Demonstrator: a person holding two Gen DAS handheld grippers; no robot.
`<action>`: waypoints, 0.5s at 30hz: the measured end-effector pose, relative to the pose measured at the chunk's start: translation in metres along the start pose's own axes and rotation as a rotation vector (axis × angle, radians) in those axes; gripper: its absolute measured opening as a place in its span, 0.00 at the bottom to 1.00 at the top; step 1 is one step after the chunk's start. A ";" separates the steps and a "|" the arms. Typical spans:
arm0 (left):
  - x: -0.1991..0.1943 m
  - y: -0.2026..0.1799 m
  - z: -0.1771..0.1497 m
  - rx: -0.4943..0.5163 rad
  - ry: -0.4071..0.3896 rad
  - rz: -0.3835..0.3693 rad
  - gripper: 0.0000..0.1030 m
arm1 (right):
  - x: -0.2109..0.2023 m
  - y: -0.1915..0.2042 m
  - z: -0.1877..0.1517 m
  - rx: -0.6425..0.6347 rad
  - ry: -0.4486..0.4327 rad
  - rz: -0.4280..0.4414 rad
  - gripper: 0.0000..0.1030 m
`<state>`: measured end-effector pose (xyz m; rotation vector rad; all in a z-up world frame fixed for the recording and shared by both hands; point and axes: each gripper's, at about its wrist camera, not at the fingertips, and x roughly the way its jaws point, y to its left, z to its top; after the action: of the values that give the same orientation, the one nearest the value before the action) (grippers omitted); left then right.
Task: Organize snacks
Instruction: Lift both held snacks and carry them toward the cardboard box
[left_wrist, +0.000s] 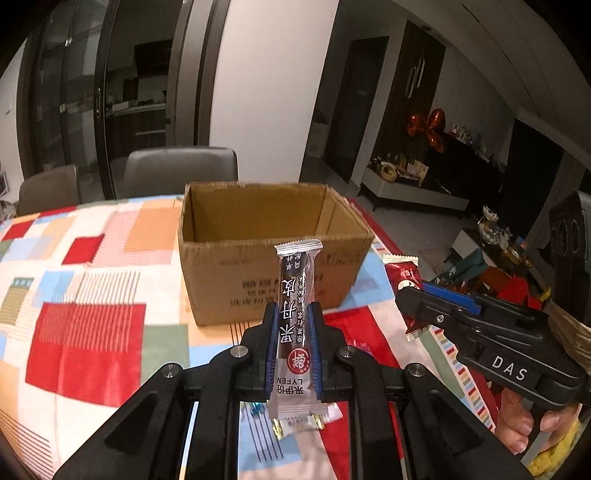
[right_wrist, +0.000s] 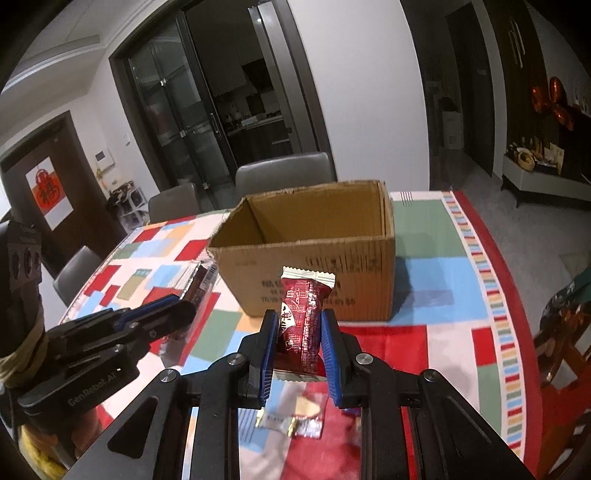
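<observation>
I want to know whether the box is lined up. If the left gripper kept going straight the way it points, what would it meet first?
Probably the cardboard box: the left gripper, shut on the long black snack bar, aims at its near wall. Depth is unclear.

boxes: 1 (left_wrist: 273, 280) | chairs: 3 (right_wrist: 284, 173) | held snack packets: 2 (left_wrist: 295, 295)

We are in a home dining room: a table under a patchwork tablecloth (left_wrist: 85, 280), grey upholstered chairs (left_wrist: 181, 170), glass sliding doors (right_wrist: 184, 122) onto a kitchen, and a cluttered low cabinet (left_wrist: 413, 184).
</observation>
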<state>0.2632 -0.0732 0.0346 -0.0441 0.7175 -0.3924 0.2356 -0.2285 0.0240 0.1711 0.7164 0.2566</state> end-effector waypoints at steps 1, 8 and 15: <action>0.000 0.002 0.003 0.001 -0.004 0.002 0.16 | 0.001 0.000 0.004 -0.001 -0.003 -0.001 0.24; 0.009 0.008 0.029 0.018 -0.029 0.023 0.16 | 0.010 -0.003 0.031 -0.016 -0.023 -0.009 0.24; 0.020 0.013 0.048 0.037 -0.039 0.043 0.16 | 0.024 -0.007 0.055 -0.029 -0.033 -0.014 0.24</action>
<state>0.3120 -0.0734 0.0557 -0.0015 0.6717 -0.3627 0.2903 -0.2321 0.0482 0.1419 0.6808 0.2502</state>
